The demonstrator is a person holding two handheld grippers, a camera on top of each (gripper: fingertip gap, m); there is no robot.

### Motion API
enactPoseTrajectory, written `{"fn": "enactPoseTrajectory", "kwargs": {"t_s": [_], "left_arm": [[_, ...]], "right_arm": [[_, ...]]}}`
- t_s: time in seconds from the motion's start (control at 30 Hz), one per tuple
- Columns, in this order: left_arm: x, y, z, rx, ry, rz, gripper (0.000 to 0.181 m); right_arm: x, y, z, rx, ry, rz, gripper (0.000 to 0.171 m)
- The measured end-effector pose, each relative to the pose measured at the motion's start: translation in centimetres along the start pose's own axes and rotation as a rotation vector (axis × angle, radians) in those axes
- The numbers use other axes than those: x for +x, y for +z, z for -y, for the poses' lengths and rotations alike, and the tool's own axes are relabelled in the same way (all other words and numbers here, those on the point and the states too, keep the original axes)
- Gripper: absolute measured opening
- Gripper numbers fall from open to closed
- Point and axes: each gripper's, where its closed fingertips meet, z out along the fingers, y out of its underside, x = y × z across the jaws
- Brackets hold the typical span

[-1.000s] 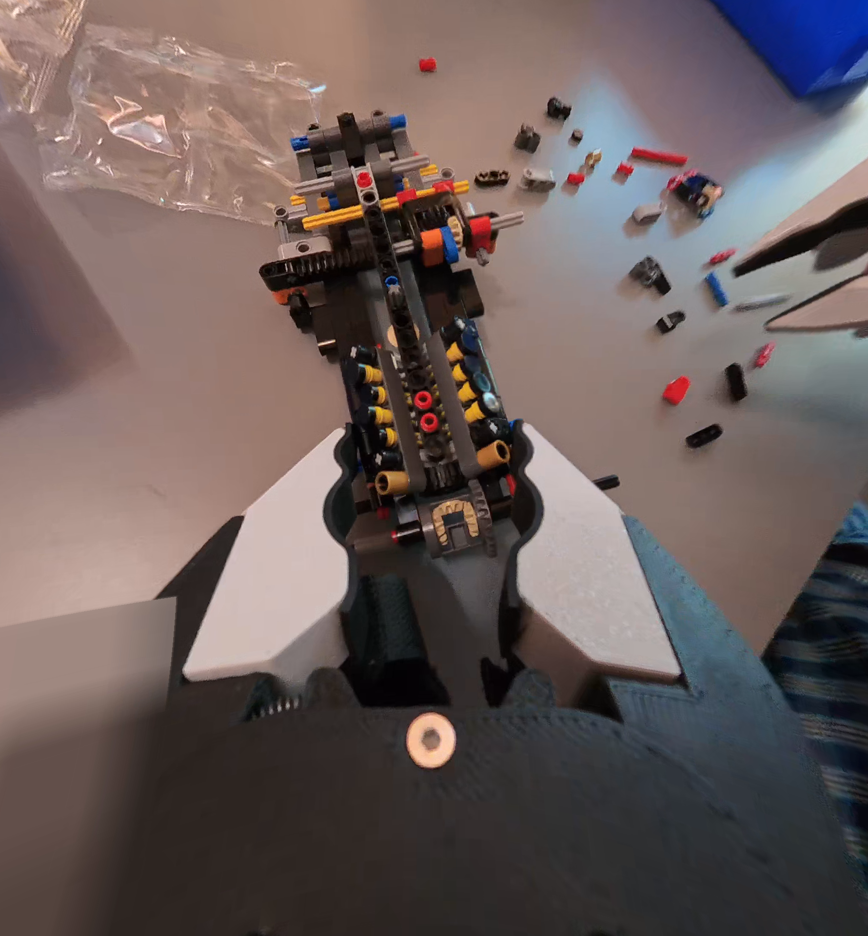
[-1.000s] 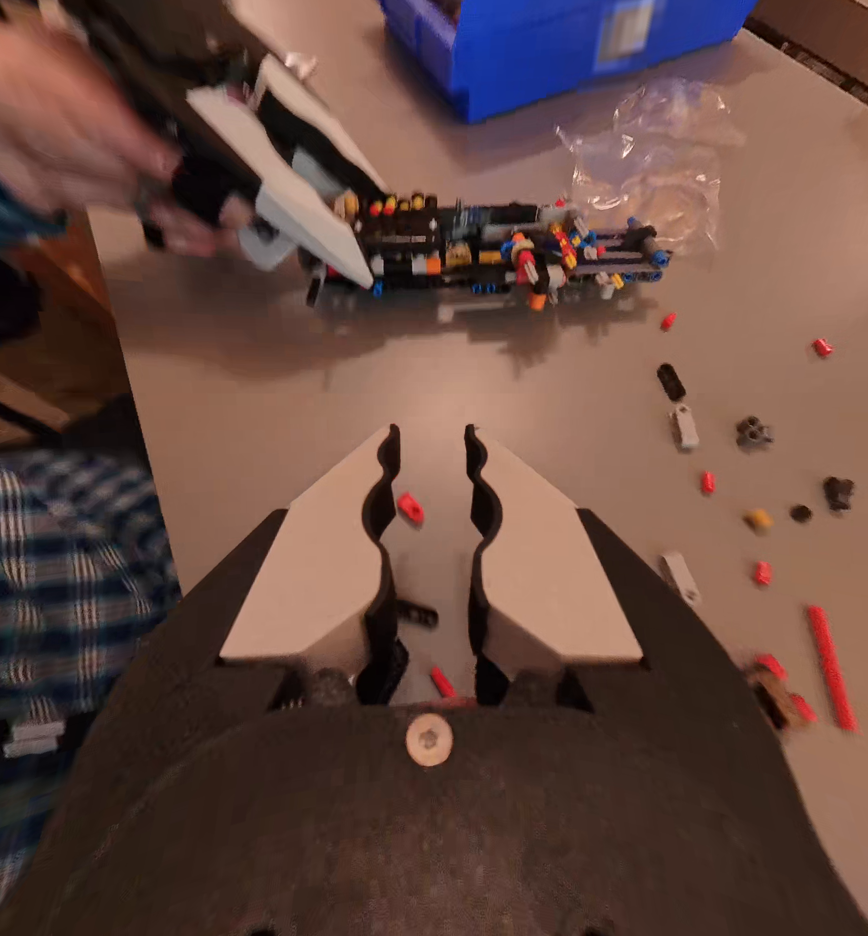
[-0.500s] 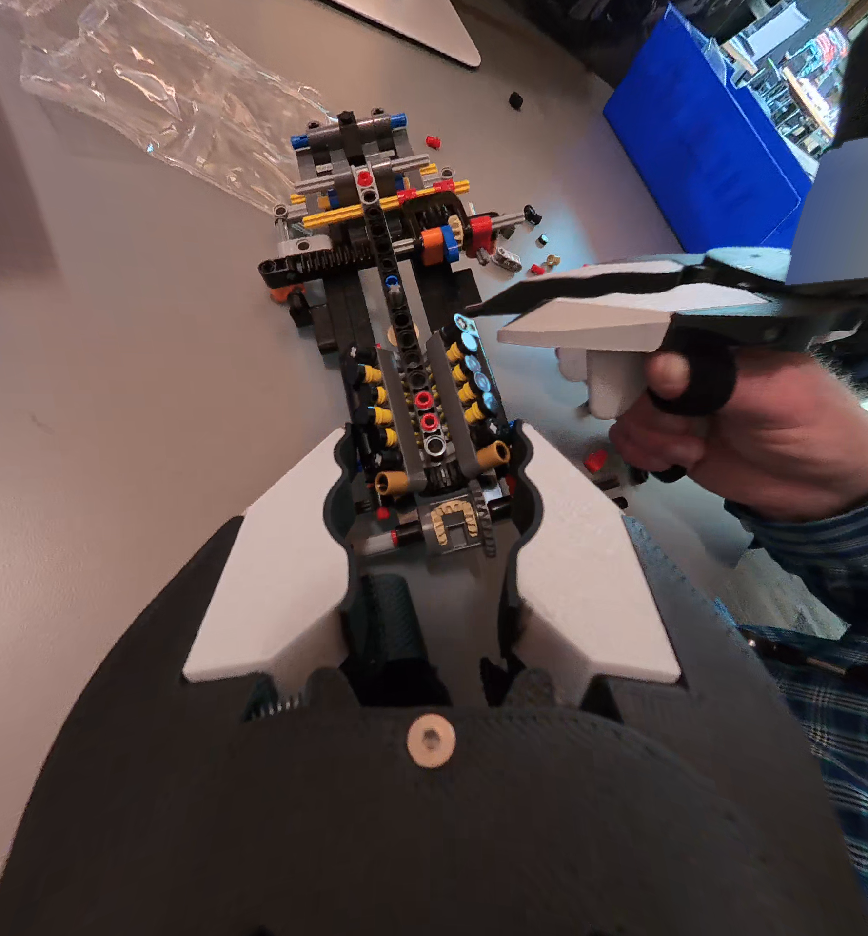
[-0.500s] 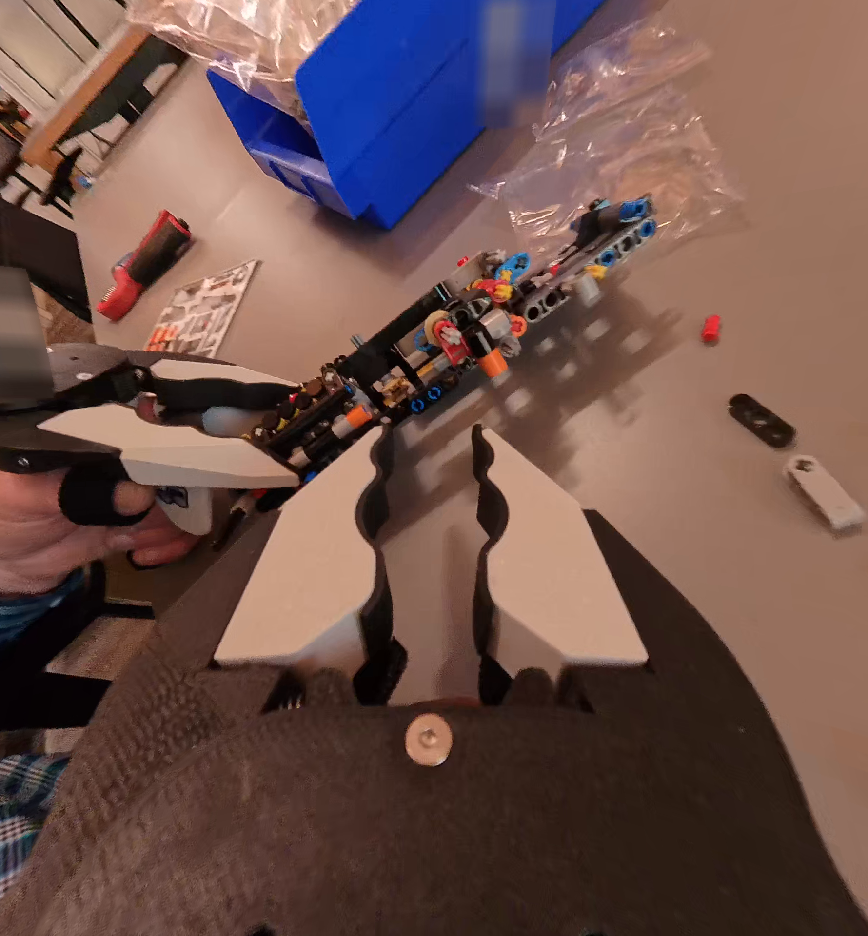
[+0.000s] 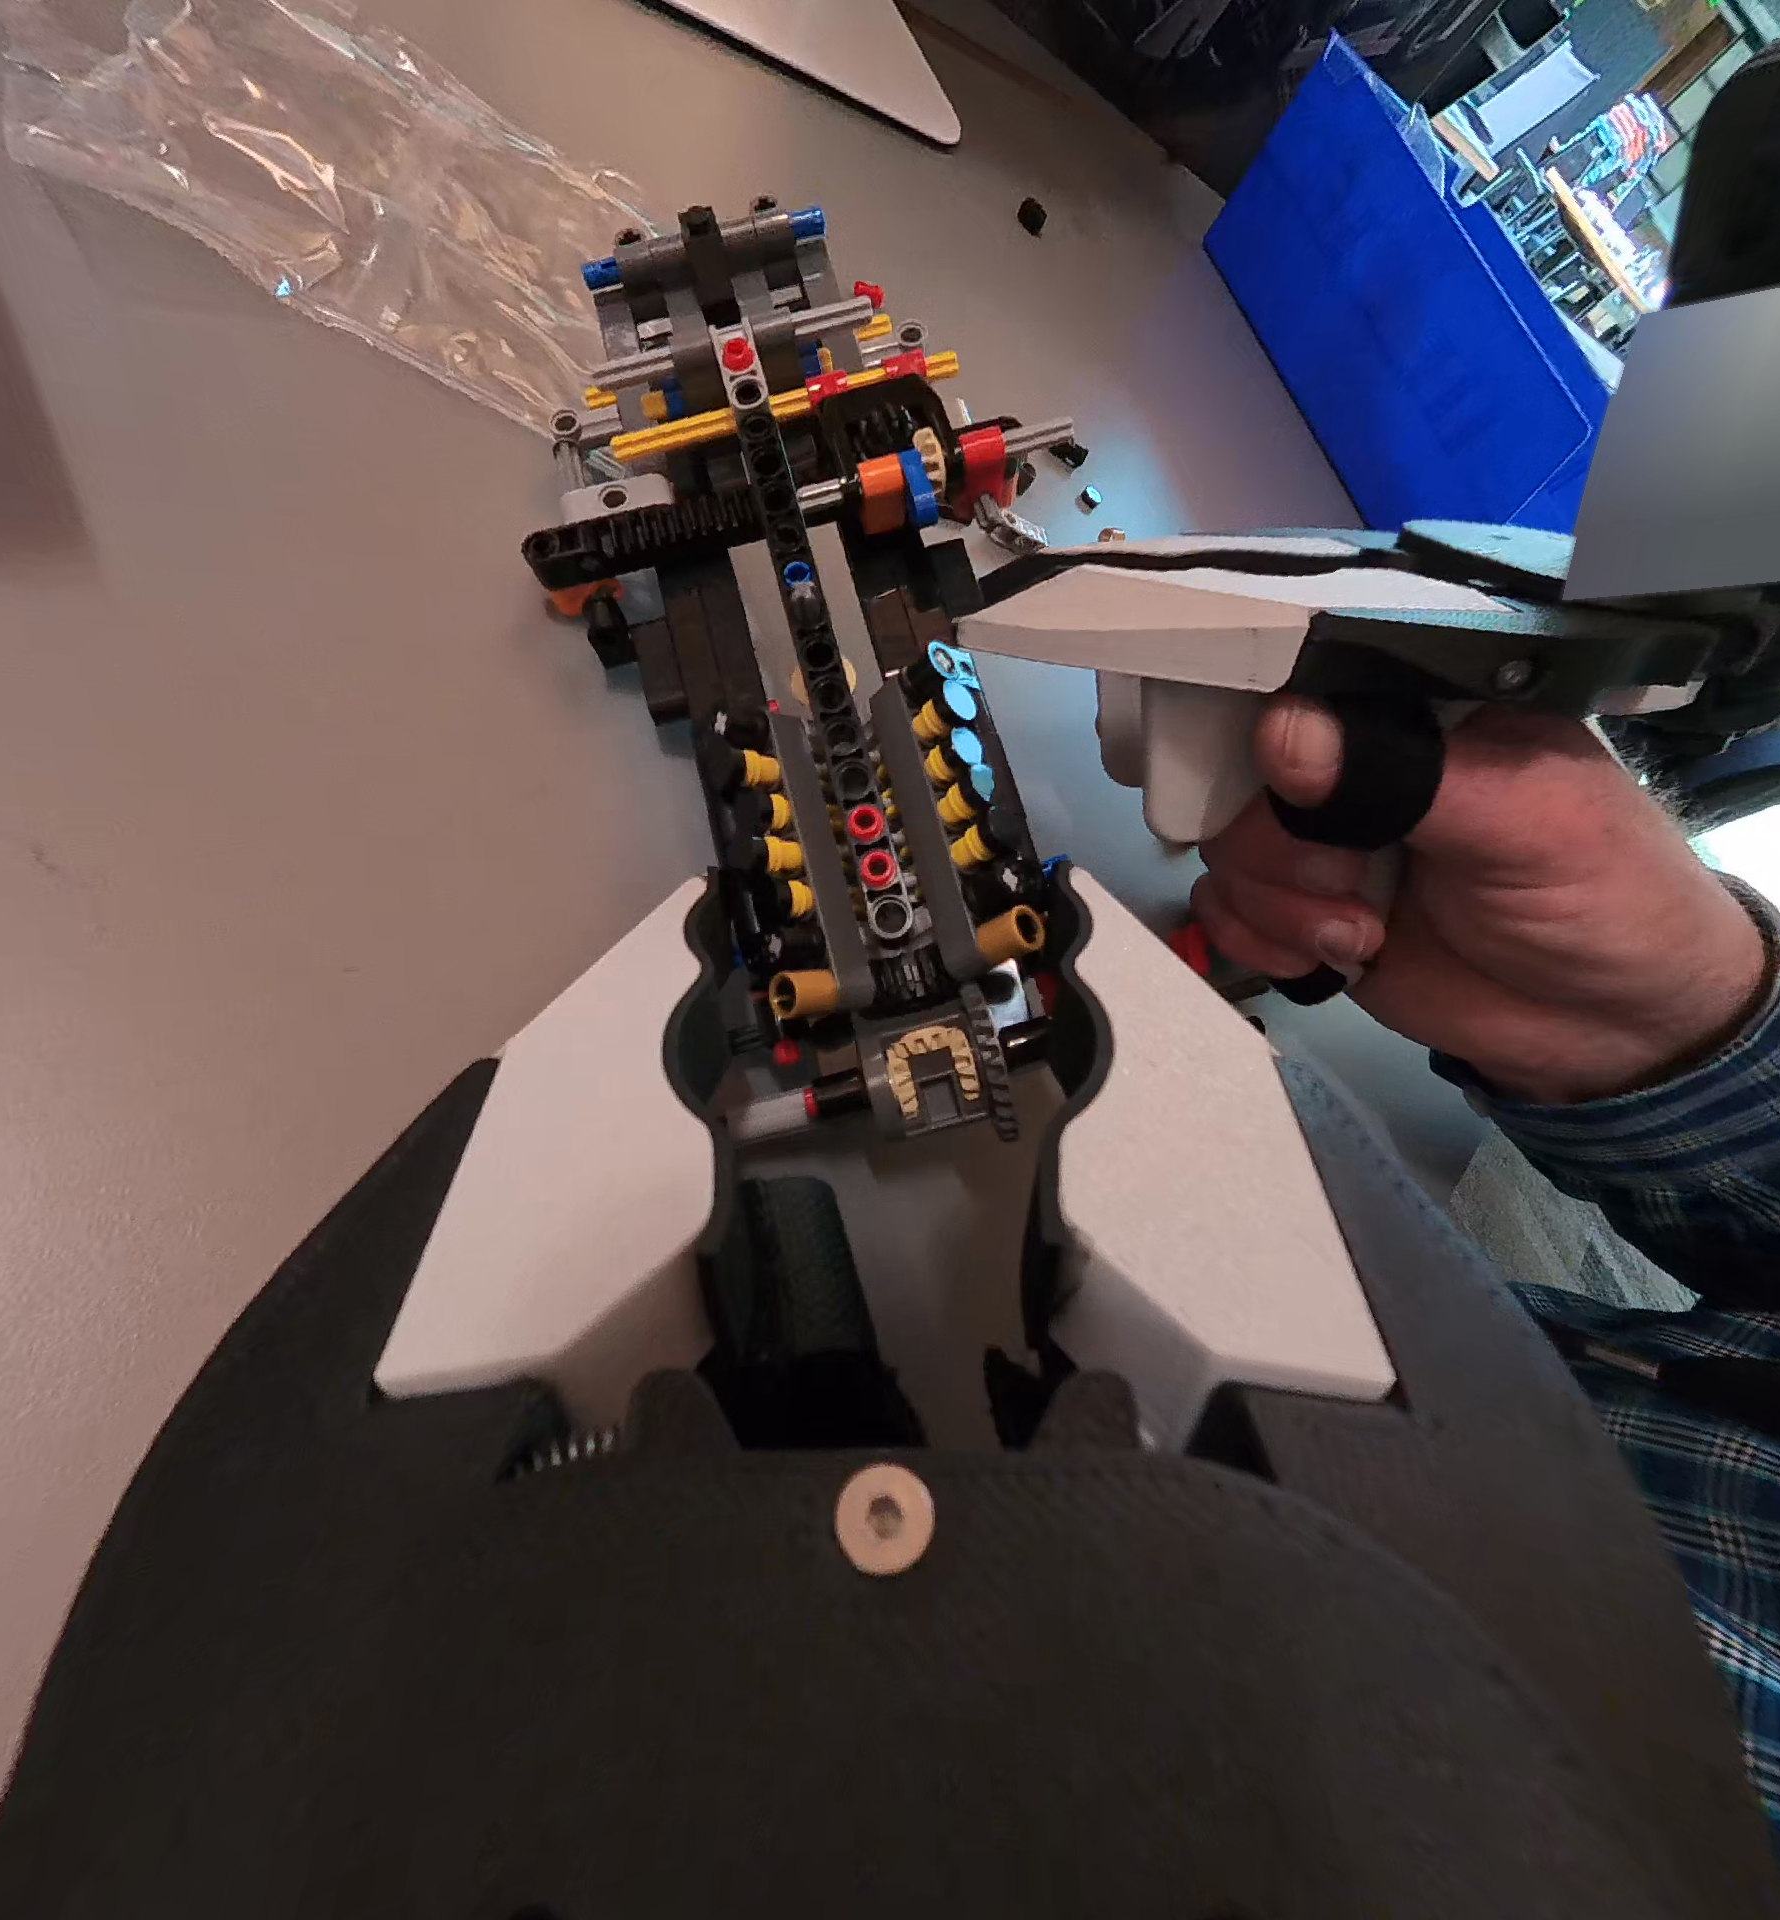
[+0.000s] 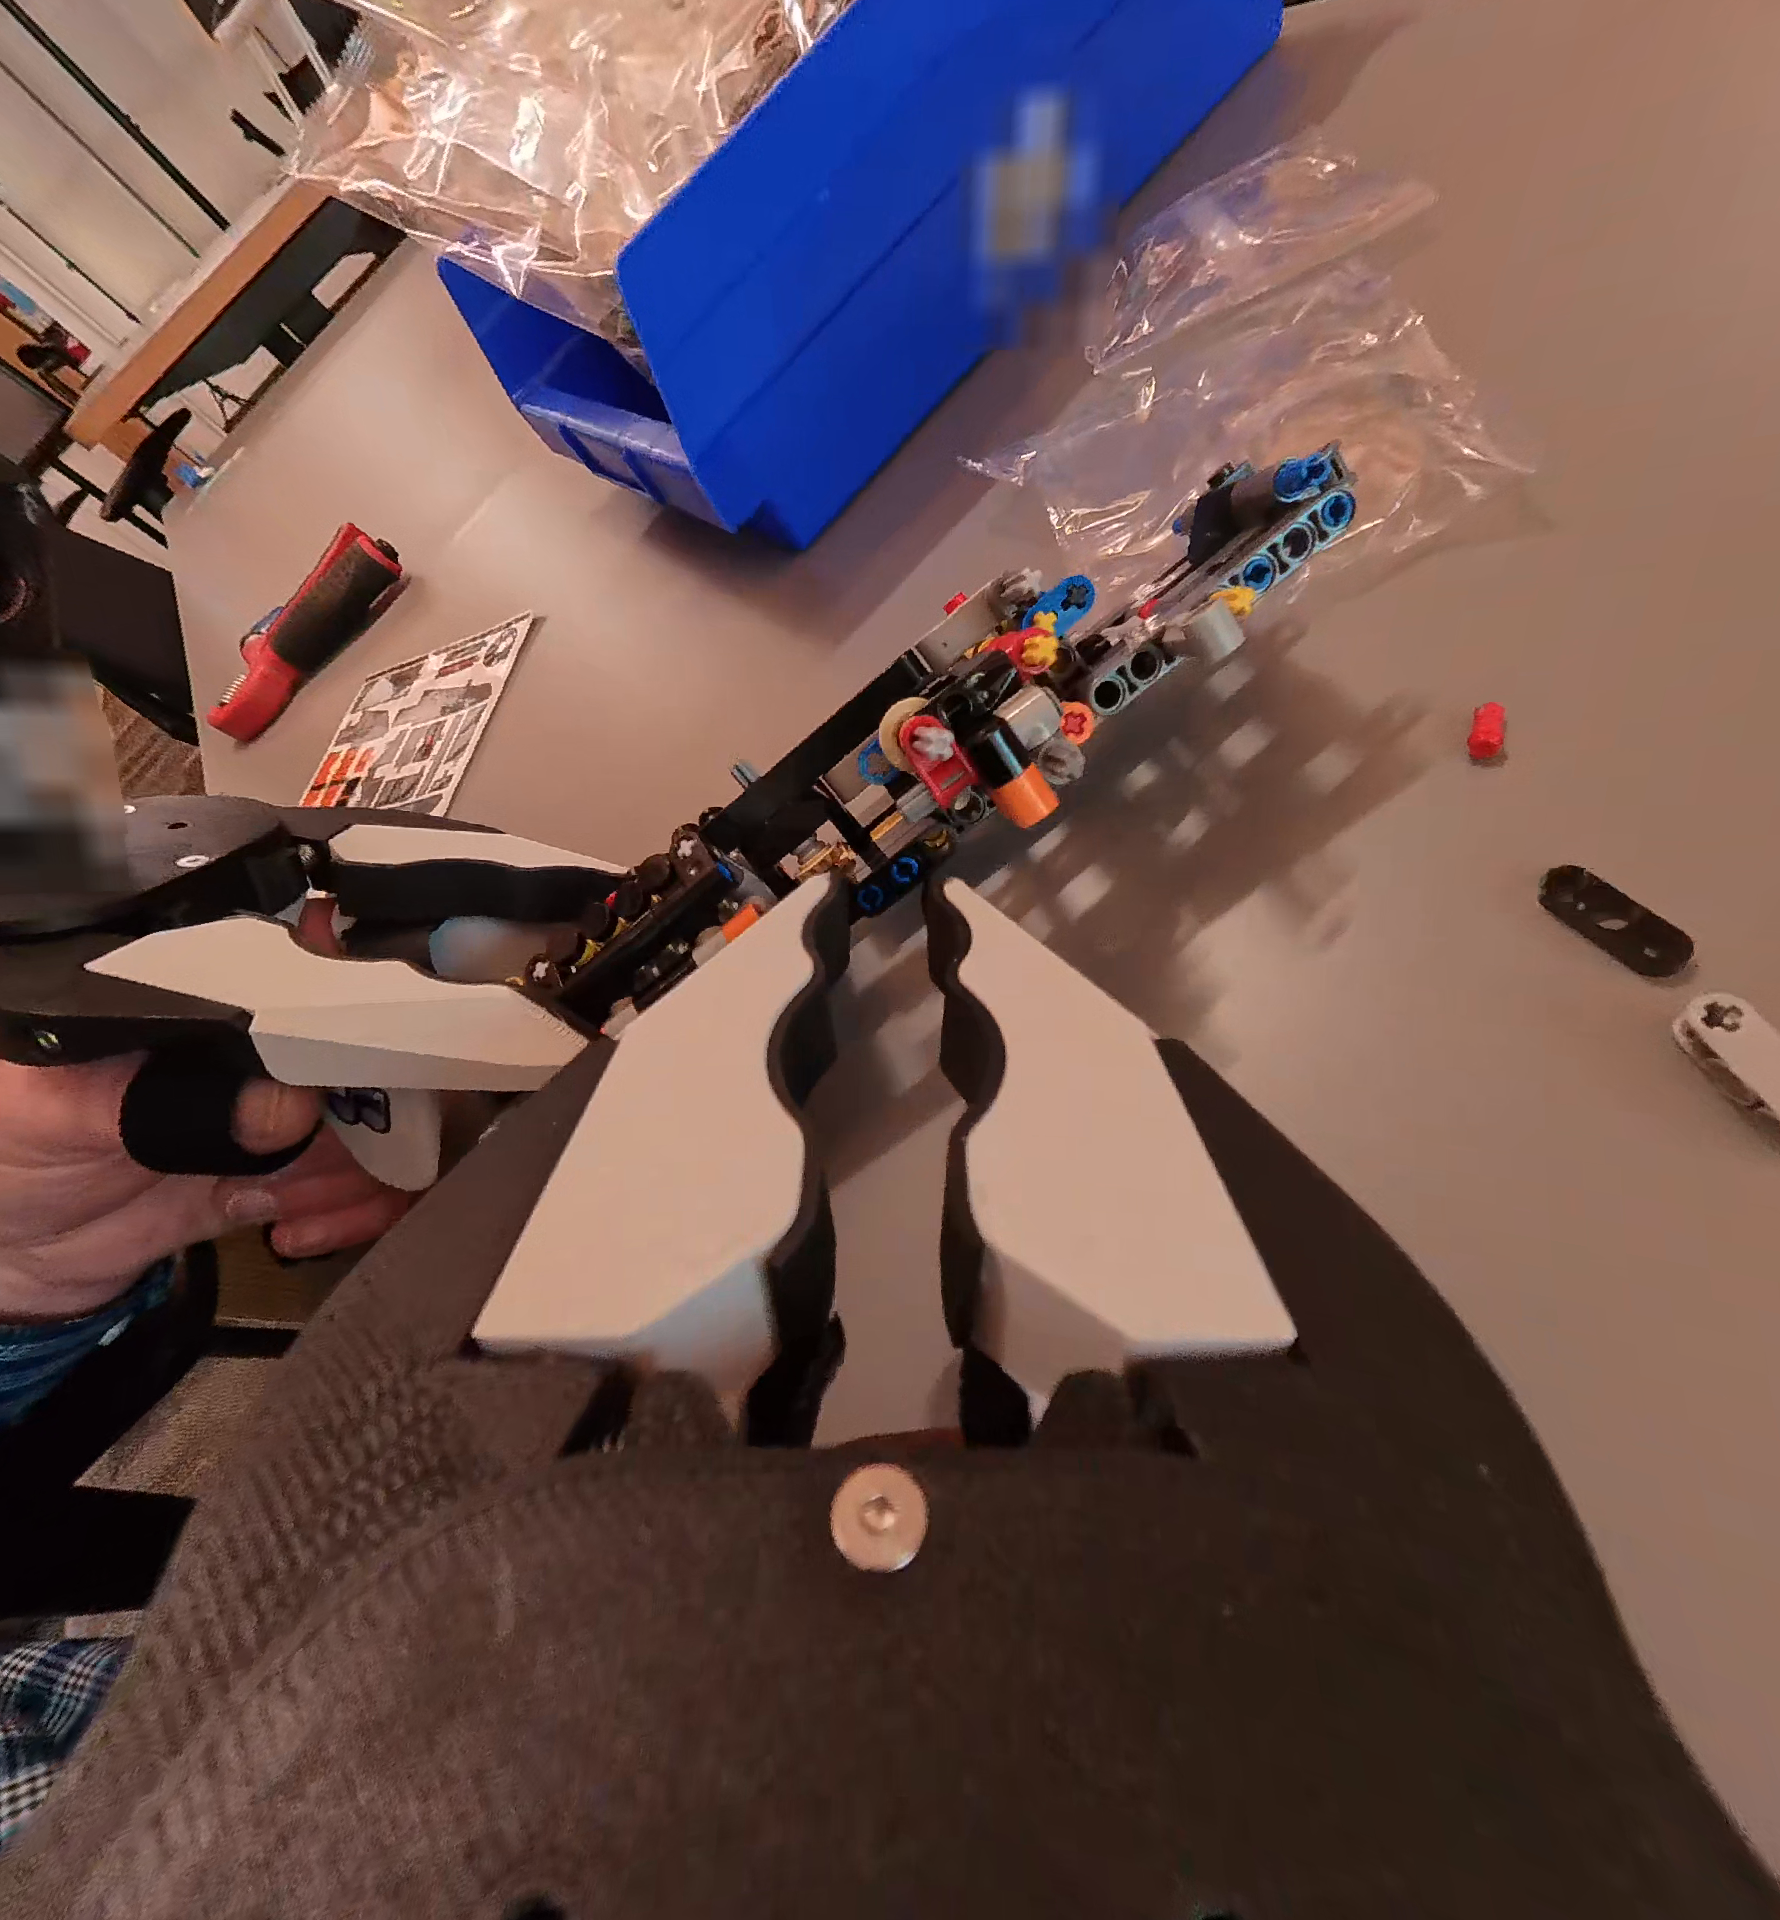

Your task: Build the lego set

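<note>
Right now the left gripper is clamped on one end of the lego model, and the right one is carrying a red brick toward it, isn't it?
Not quite. The left gripper is indeed clamped on one end of the lego model, but the right gripper carries nothing: the right wrist view shows a bare gap between its fingers as it points toward the model.

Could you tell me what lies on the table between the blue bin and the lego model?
In the right wrist view, the stretch of table between the blue bin and the lego model is bare.
</note>
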Motion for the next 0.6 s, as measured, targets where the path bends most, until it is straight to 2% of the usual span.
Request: {"fn": "enactPoseTrajectory", "kwargs": {"t_s": [0.27, 0.6], "left_arm": [[-0.02, -0.02, -0.03, 0.0, -0.001, -0.004, 0.06], [0.04, 0.07, -0.14, -0.008, 0.009, 0.0, 0.06]], "right_arm": [[0.11, -0.02, 0.22, 0.0, 0.003, 0.009, 0.016], [0.12, -0.07, 0.14, -0.02, -0.03, 0.024, 0.012]]}}
